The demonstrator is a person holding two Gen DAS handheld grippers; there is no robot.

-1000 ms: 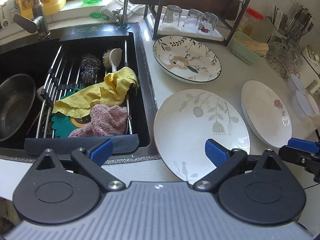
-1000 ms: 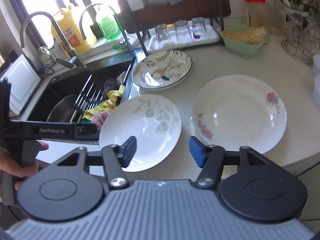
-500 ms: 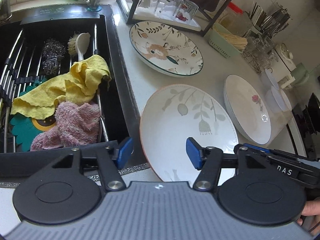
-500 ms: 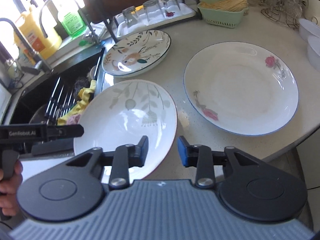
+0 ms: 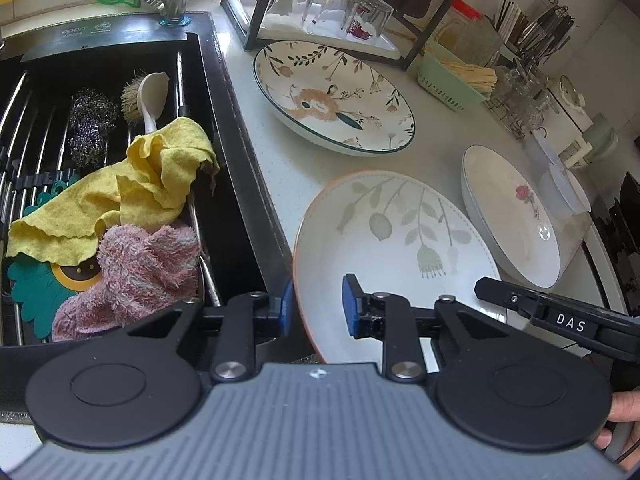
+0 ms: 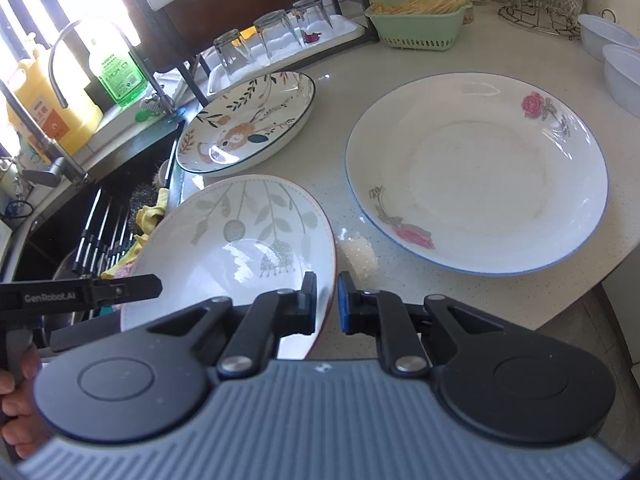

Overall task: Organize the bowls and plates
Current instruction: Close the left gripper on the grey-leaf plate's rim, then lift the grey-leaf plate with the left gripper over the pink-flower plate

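A white leaf-patterned plate (image 5: 400,240) (image 6: 240,240) lies on the counter beside the sink. My left gripper (image 5: 318,308) straddles its left rim. The jaws are closing, one pad outside the rim and one over the inside, with a gap still showing. My right gripper (image 6: 326,300) is shut on the plate's right rim, which sits between its blue pads. Each gripper's arm shows at the edge of the other's view. A rose-patterned plate (image 5: 508,216) (image 6: 480,168) lies to the right. A plate with an animal design (image 5: 332,96) (image 6: 248,128) lies behind.
The black sink (image 5: 224,120) on the left holds a yellow cloth (image 5: 160,176), a pink cloth (image 5: 148,264), a scourer and a brush. Upturned glasses (image 5: 332,8) stand under a rack. A green basket (image 6: 420,24) and white bowls (image 6: 616,48) stand at the back right. White grains (image 6: 358,252) lie between the plates.
Both grippers came down to the leaf plate's near edge and their jaws narrowed. The left now straddles its left rim and the right has shut on its right rim.
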